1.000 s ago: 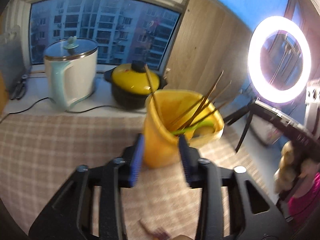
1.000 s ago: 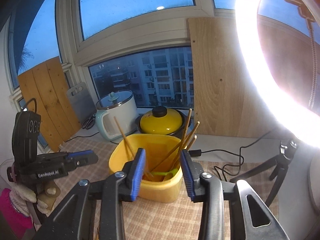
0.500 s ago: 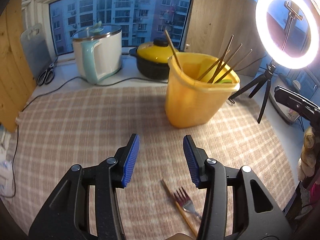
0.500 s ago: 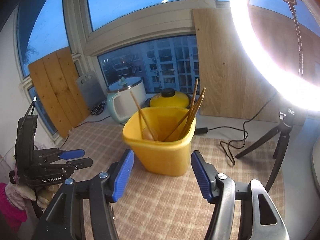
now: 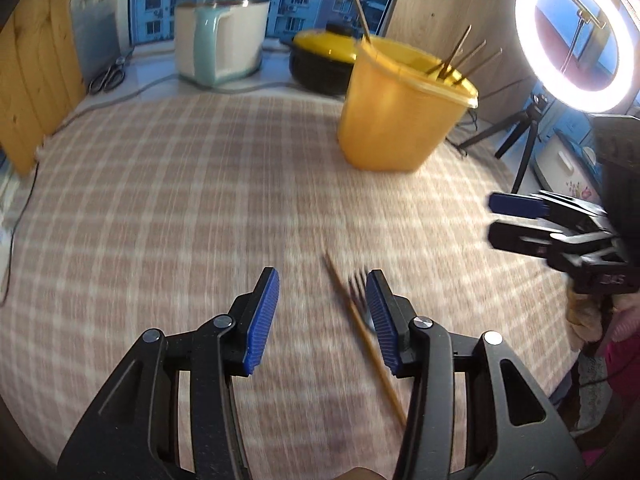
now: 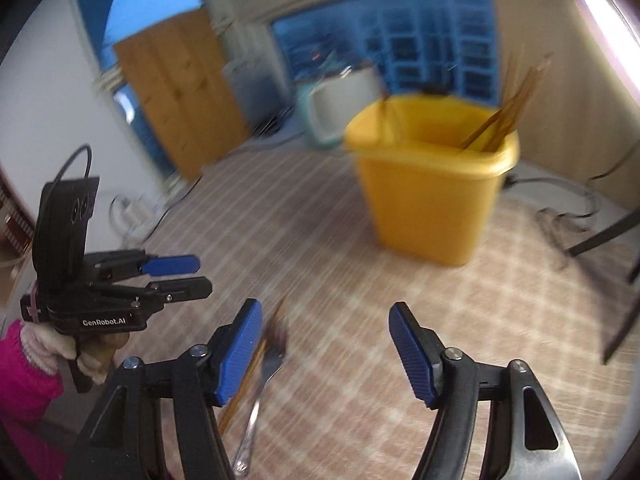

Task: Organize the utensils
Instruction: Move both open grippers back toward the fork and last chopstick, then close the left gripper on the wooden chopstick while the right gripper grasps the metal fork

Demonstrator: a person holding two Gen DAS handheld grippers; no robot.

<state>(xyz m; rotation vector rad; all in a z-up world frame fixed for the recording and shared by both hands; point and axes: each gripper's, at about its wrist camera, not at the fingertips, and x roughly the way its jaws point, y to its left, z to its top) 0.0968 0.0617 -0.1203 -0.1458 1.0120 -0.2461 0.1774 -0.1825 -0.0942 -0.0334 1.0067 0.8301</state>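
A yellow bin with several wooden chopsticks stands on the checked tablecloth; it also shows in the right wrist view. A metal fork and a wooden chopstick lie side by side near the front edge, beside my left gripper's right finger. My left gripper is open and empty above the cloth. My right gripper is open wide and empty; the fork and chopstick lie by its left finger. Each gripper shows in the other's view: the right, the left.
A white and mint kettle and a yellow-lidded black pot stand on the windowsill. A ring light on a tripod stands at the right. Scissors and cables lie at the left, by wooden boards.
Both grippers have pulled back from the bin and dropped toward the table's front edge. The fork and chopstick have come up into view. The right gripper has opened wider.
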